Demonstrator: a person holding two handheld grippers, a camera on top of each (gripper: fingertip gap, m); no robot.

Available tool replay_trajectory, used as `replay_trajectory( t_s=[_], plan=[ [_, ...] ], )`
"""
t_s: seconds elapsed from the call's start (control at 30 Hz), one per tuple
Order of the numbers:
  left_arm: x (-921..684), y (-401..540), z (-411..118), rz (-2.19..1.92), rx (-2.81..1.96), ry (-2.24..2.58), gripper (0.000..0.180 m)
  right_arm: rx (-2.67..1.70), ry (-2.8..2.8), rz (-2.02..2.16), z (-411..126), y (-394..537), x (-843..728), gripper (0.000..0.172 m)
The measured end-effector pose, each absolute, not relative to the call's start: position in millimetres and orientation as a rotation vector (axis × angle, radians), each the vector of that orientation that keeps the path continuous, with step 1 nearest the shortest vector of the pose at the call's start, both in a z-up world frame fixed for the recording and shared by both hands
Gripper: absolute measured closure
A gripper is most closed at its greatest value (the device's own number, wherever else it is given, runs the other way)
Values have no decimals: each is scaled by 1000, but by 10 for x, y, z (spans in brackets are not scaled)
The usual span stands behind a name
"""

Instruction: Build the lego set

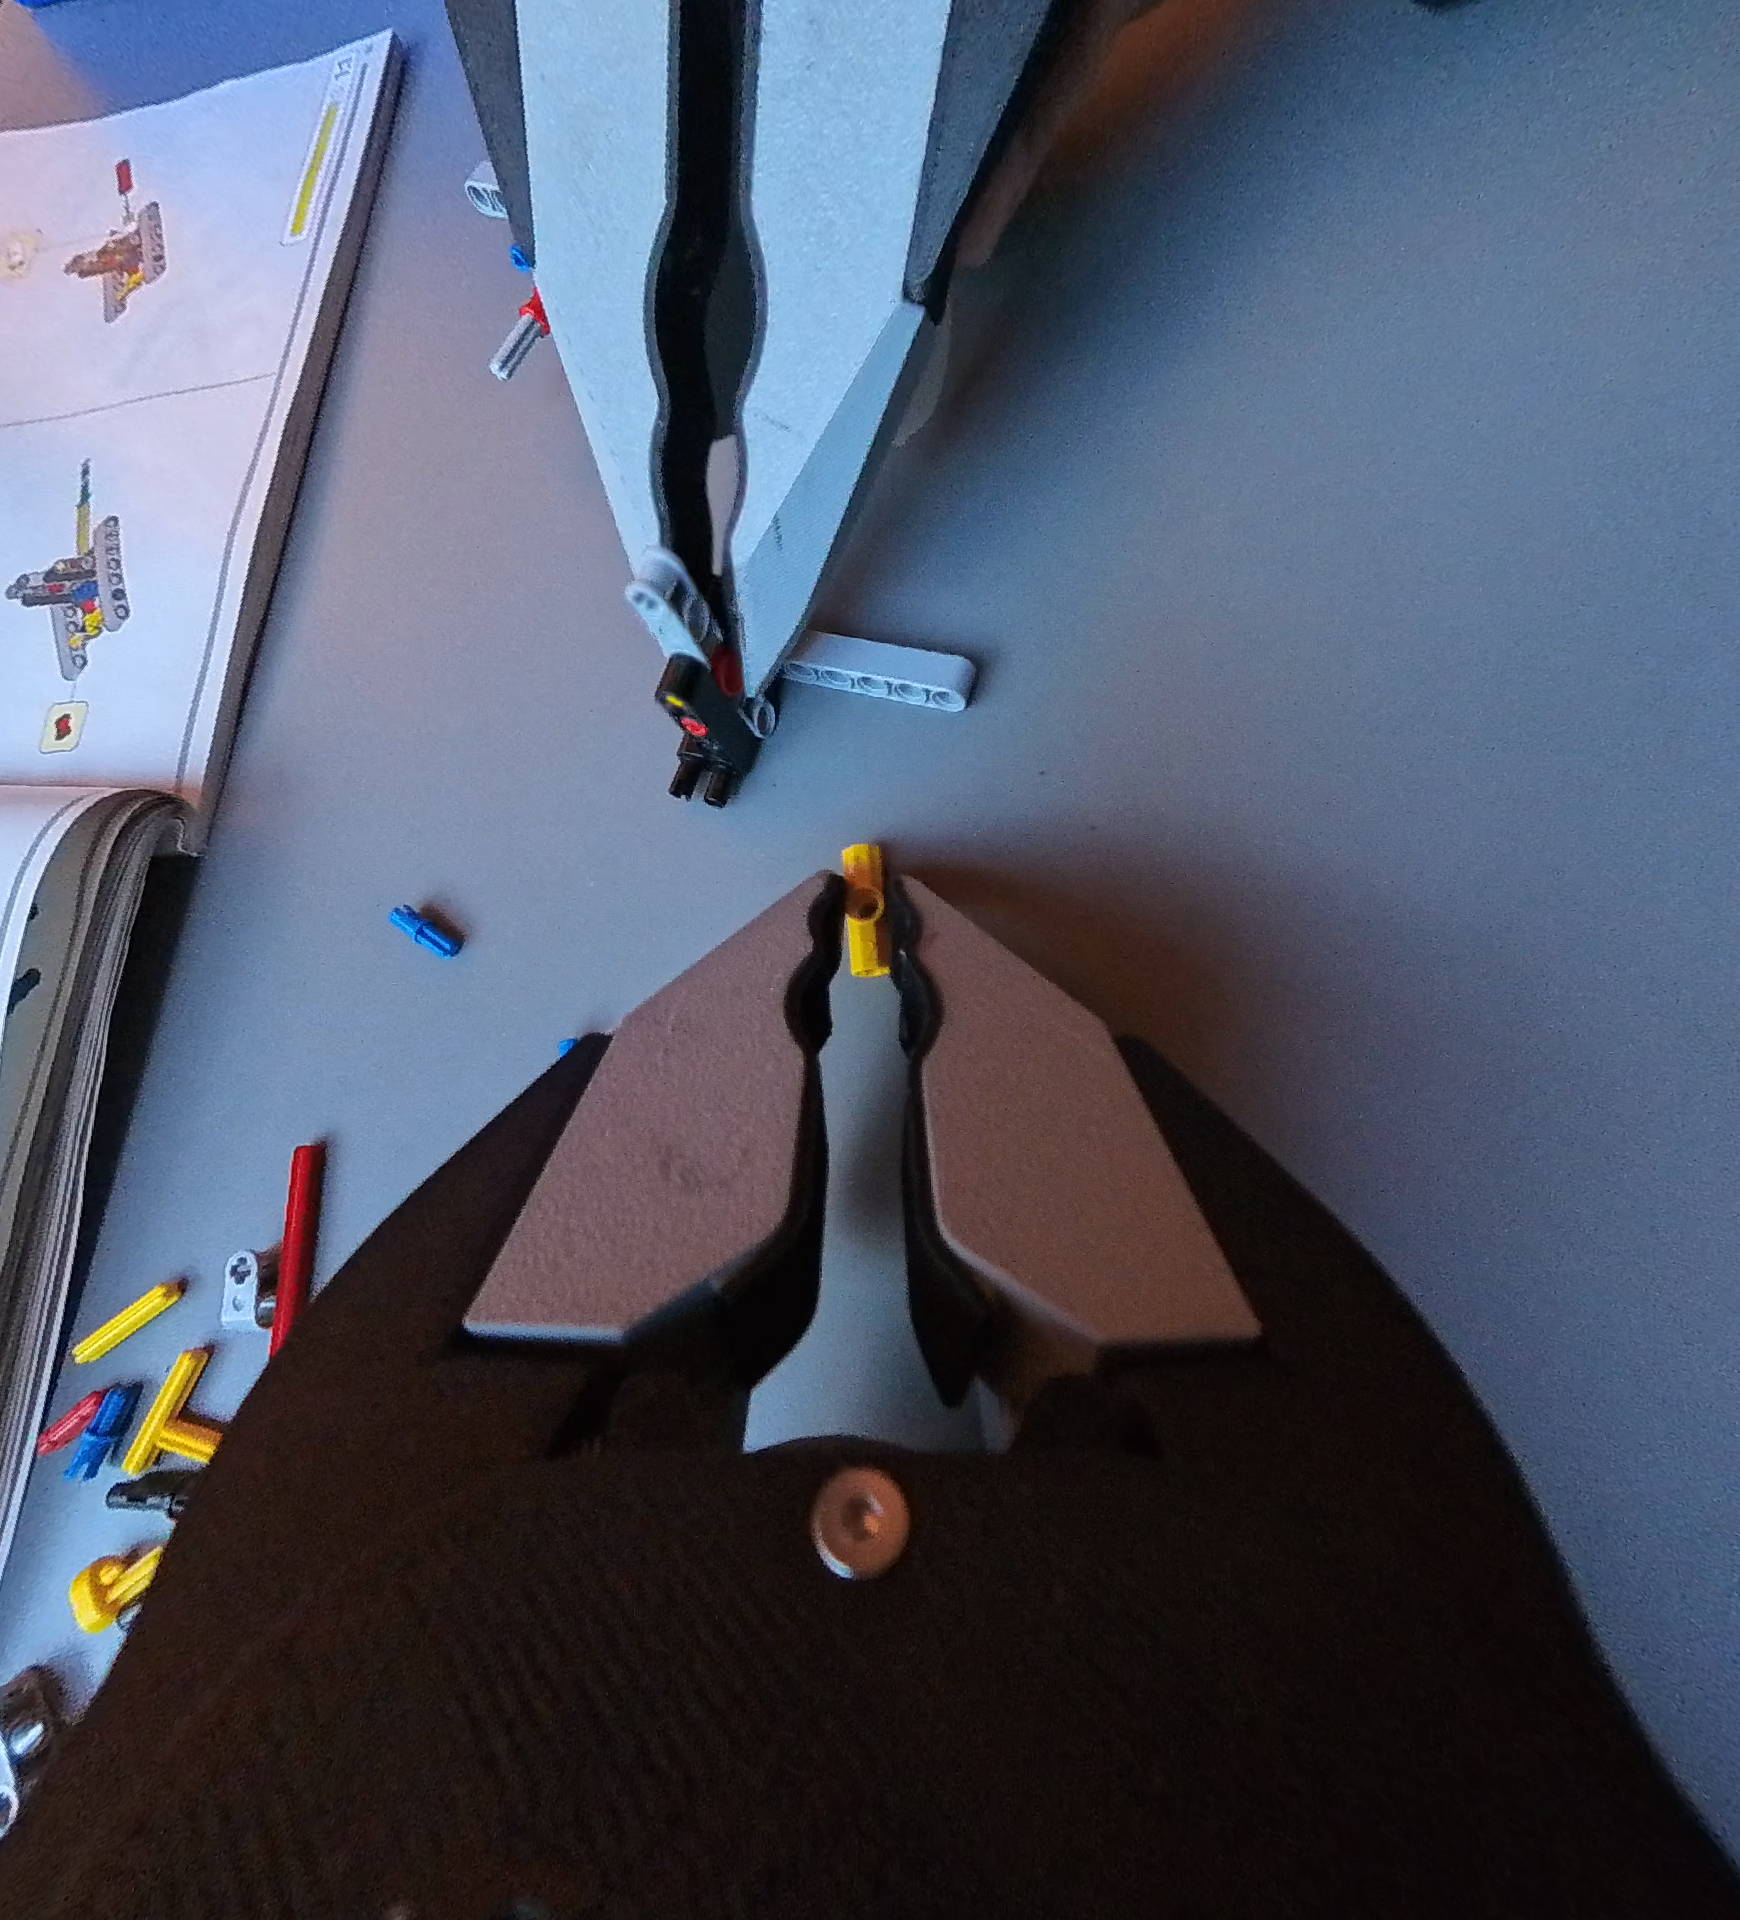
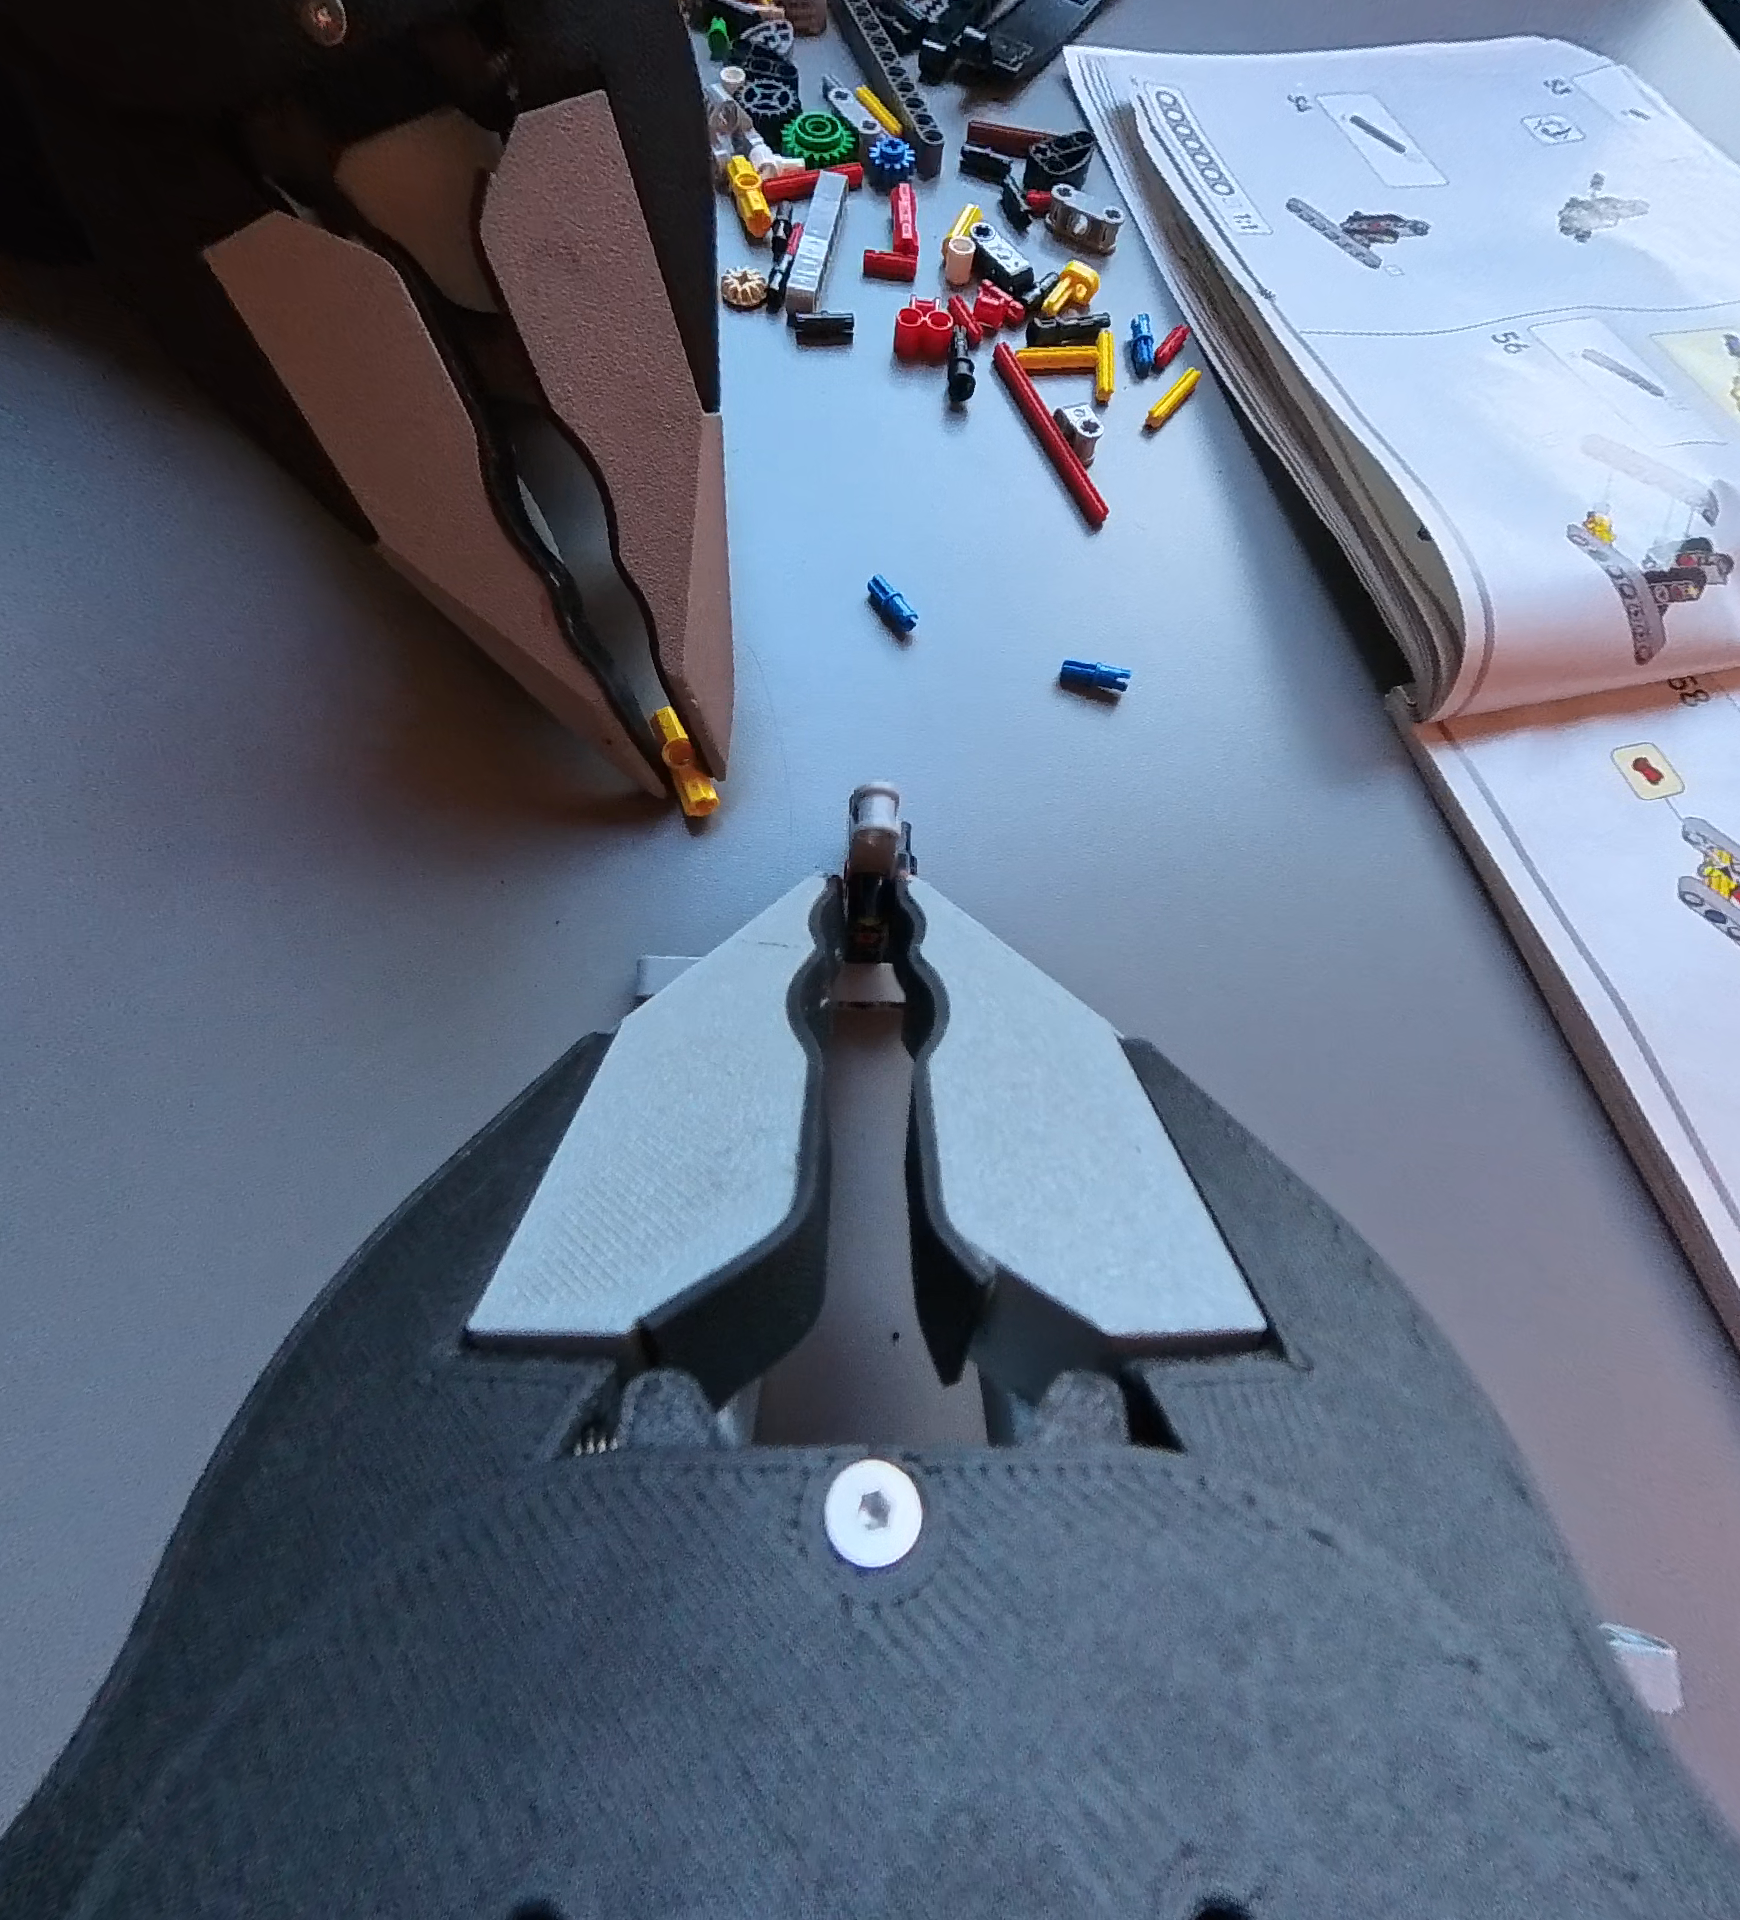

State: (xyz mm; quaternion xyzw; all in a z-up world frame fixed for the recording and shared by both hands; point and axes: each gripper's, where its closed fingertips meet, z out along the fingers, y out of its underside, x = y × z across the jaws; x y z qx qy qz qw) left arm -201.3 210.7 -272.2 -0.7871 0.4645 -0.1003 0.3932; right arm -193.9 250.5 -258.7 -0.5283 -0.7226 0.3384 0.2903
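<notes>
- Your left gripper [image 1: 864, 904] is nearly closed, with both pads pressing a small yellow connector [image 1: 864, 914]. The piece stands lengthwise between the tips, its far end poking out toward 12 o'clock.
- That connector looks light, rigid and smooth, so it could pivot or pop out. The flat sides give the surest hold.
- Your right gripper [image 2: 871, 914] is pinched on a small black-and-grey assembly [image 2: 874, 847], and a grey bushing sticks out past the tips.
- In the left wrist view that assembly [image 1: 705, 707] hangs at 12 o'clock, near the connector but apart from it. It is probably stiff, though its pressed joints could separate.
- A grey beam [image 1: 876, 681] lies behind it on the grey table [image 1: 1365, 623].
- Blue pins [image 2: 892, 603] lie at 1 o'clock in the right wrist view, with loose parts [image 2: 949, 229] beyond.
- An open instruction booklet [image 2: 1572, 416] lies at 2 o'clock, carrying printed diagrams and step numbers. No brand is legible.
</notes>
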Motion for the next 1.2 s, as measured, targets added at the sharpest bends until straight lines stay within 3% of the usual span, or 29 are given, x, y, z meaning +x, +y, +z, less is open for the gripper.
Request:
replay_trajectory(
  t_s=[0.3, 1.2],
  plan=[
    [-2013, 2108, -2721, -250, -1995, 1180, 175, -1396, -1871, 999, -2453, 2489, -1947, 147],
    [-2013, 2111, -2721, -252, -1996, 1180, 175, -1378, -1896, 959, -2504, 2466, -1967, 147]
  ],
)
